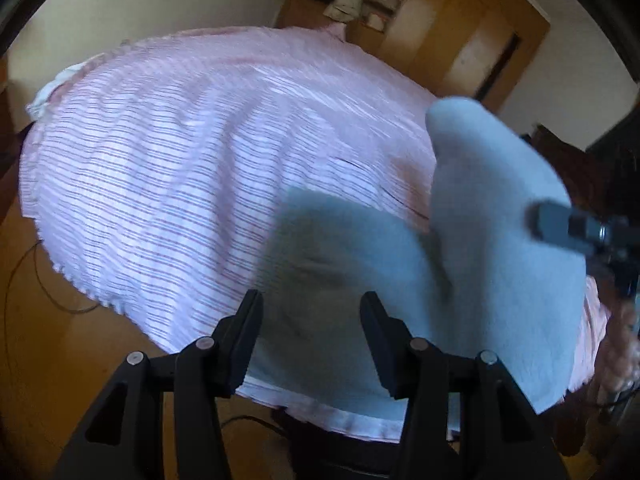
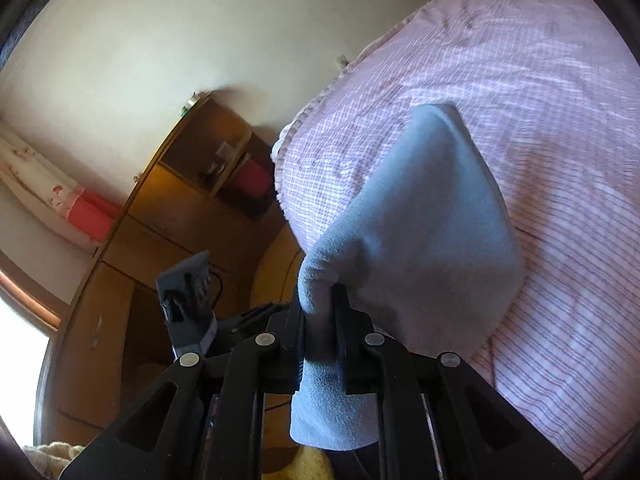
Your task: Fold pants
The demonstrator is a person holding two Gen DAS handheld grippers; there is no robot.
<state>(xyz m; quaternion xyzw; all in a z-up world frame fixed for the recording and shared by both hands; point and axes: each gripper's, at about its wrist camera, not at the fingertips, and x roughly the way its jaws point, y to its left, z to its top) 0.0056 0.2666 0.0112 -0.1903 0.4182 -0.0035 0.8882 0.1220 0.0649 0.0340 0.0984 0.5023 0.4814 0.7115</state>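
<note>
Light blue fleece pants (image 1: pixel 500 240) lie on a bed with a pink striped cover (image 1: pixel 180 160). My left gripper (image 1: pixel 312 312) is open, its jaws wide apart just above the near part of the pants, holding nothing. My right gripper (image 2: pixel 320 304) is shut on an edge of the pants (image 2: pixel 420 220) and lifts that edge off the cover (image 2: pixel 560 120). The fabric hangs down between the right fingers and drapes back onto the bed. In the left wrist view the right gripper (image 1: pixel 560 224) shows at the far right, blurred, over the pants.
A wooden wardrobe (image 1: pixel 460 32) stands beyond the bed. A wooden shelf unit (image 2: pixel 192 184) with a red item stands by the wall. The left gripper (image 2: pixel 188 300) shows low left of the pants in the right wrist view. A cable (image 1: pixel 44 280) lies on the wooden floor.
</note>
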